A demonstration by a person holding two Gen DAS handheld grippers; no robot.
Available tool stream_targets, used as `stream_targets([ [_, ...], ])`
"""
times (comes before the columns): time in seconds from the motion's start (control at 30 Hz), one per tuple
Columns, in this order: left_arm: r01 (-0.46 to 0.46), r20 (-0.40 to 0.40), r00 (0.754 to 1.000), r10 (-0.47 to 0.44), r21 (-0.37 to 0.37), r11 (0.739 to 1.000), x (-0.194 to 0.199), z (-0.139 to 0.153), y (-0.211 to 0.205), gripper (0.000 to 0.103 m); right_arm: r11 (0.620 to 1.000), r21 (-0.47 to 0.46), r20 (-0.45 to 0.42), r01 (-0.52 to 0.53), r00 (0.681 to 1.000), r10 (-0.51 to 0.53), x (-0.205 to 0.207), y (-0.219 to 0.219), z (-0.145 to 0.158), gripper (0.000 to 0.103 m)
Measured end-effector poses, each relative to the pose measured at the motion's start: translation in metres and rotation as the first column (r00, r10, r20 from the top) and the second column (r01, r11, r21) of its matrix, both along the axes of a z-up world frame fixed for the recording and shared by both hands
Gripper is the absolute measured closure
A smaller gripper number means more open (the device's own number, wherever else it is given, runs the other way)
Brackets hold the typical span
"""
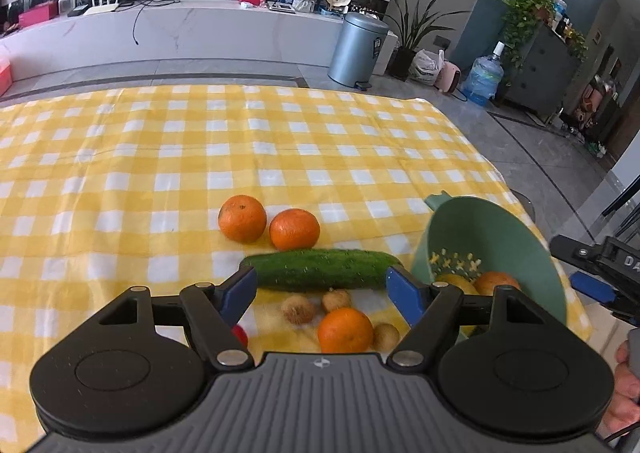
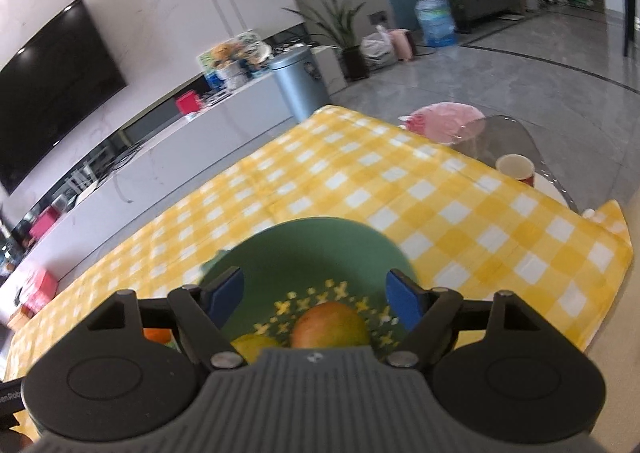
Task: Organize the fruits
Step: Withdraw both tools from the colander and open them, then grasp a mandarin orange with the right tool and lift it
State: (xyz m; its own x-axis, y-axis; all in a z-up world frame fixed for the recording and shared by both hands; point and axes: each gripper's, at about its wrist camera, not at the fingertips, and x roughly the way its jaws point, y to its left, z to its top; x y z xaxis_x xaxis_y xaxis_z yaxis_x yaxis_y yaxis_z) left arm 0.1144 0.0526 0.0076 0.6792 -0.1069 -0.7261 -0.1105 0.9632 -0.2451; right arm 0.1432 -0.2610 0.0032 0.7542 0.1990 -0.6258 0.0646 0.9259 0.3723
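— How far along?
— Two fruits sit in the green bowl (image 2: 320, 253), right of the worktop (image 1: 160, 157). Oranges (image 1: 242, 218) and cucumber (image 1: 320, 269) remain outside.
— The tongs?
— Left tongs (image 1: 322, 289) and right tongs (image 2: 316, 293) both released, empty.

On the tablecloth (image 1: 160, 157), 2 oranges (image 1: 242, 218) lay side by side behind the cucumber (image 1: 320, 269). Nearer than the cucumber sat 1 orange (image 1: 345, 330) among 3 longans (image 1: 298, 309). To the right stood the colander (image 1: 532, 249), fruit (image 2: 330, 325) in it.
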Motion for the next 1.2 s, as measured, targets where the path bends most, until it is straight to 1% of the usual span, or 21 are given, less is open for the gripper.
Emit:
stream_targets([
  [0.1, -0.015, 0.008, 1.0, 0.015, 0.015, 1.0, -0.012, 0.012, 0.0, 0.016, 0.998, 0.016, -0.003, -0.058, 0.998, 0.058, -0.007, 0.011, 0.008, 0.028],
  [0.27, -0.063, 0.014, 0.998, 0.062, 0.044, 0.997, -0.033, 0.031, 0.006, 0.016, 0.988, 0.017, 0.012, -0.154, 0.988, 0.153, -0.023, 0.036, 0.022, 0.028],
  [0.43, -0.1, 0.002, 0.995, 0.1, 0.052, 0.994, -0.059, 0.036, 0.023, 0.016, 0.967, 0.026, 0.017, -0.253, 0.967, 0.253, -0.04, 0.064, 0.036, 0.028],
  [0.53, -0.132, -0.023, 0.991, 0.134, 0.044, 0.99, -0.073, 0.03, 0.04, 0.016, 0.946, 0.107, -0.032, -0.305, 0.95, 0.31, -0.047, 0.082, 0.03, 0.037],
  [0.6, -0.15, -0.048, 0.987, 0.152, 0.041, 0.988, -0.079, 0.024, 0.05, 0.016, 0.927, 0.166, -0.083, -0.338, 0.931, 0.354, -0.049, 0.097, 0.02, 0.037],
  [0.63, -0.156, -0.056, 0.986, 0.158, 0.04, 0.987, -0.081, 0.021, 0.055, 0.016, 0.913, 0.191, -0.113, -0.361, 0.916, 0.386, -0.049, 0.106, 0.014, 0.037],
  [0.7, -0.172, -0.065, 0.983, 0.175, 0.039, 0.984, -0.086, 0.015, 0.063, 0.016, 0.885, 0.226, -0.193, -0.407, 0.872, 0.45, -0.047, 0.124, -0.001, 0.038],
  [0.73, -0.179, -0.069, 0.981, 0.181, 0.034, 0.983, -0.088, 0.012, 0.067, 0.016, 0.882, 0.233, -0.229, -0.41, 0.858, 0.459, -0.048, 0.131, -0.008, 0.04],
  [0.8, -0.178, -0.085, 0.98, 0.179, 0.019, 0.984, -0.088, 0.007, 0.073, 0.016, 0.891, 0.219, -0.291, -0.397, 0.845, 0.449, -0.052, 0.142, -0.02, 0.046],
  [0.83, -0.164, -0.107, 0.981, 0.164, 0.012, 0.986, -0.087, 0.004, 0.075, 0.016, 0.895, 0.208, -0.312, -0.396, 0.84, 0.444, -0.053, 0.147, -0.024, 0.052],
  [0.87, -0.144, -0.125, 0.982, 0.144, 0.01, 0.99, -0.087, 0.001, 0.077, 0.016, 0.895, 0.2, -0.325, -0.398, 0.835, 0.444, -0.055, 0.15, -0.028, 0.053],
  [0.9, -0.127, -0.122, 0.984, 0.127, 0.013, 0.992, -0.087, -0.001, 0.077, 0.016, 0.898, 0.191, -0.337, -0.397, 0.832, 0.44, -0.056, 0.155, -0.03, 0.053],
  [1.0, -0.101, -0.086, 0.991, 0.103, 0.022, 0.995, -0.092, 0.0, 0.076, 0.016, 0.908, 0.184, -0.365, -0.376, 0.832, 0.418, -0.058, 0.164, -0.039, 0.054],
  [1.1, -0.091, -0.075, 0.993, 0.091, 0.003, 0.996, -0.094, 0.001, 0.076, 0.016, 0.918, 0.147, -0.394, -0.368, 0.83, 0.396, -0.061, 0.172, -0.045, 0.054],
  [1.13, -0.088, -0.074, 0.993, 0.088, -0.001, 0.996, -0.095, 0.001, 0.077, 0.016, 0.922, 0.133, -0.397, -0.364, 0.833, 0.386, -0.058, 0.176, -0.047, 0.054],
  [1.17, -0.087, -0.073, 0.994, 0.087, -0.003, 0.996, -0.095, 0.001, 0.077, 0.016, 0.929, 0.104, -0.394, -0.356, 0.843, 0.367, -0.059, 0.18, -0.048, 0.057],
  [1.2, -0.087, -0.072, 0.994, 0.086, -0.005, 0.996, -0.095, 0.0, 0.078, 0.016, 0.934, 0.065, -0.387, -0.351, 0.854, 0.348, -0.058, 0.184, -0.048, 0.058],
])
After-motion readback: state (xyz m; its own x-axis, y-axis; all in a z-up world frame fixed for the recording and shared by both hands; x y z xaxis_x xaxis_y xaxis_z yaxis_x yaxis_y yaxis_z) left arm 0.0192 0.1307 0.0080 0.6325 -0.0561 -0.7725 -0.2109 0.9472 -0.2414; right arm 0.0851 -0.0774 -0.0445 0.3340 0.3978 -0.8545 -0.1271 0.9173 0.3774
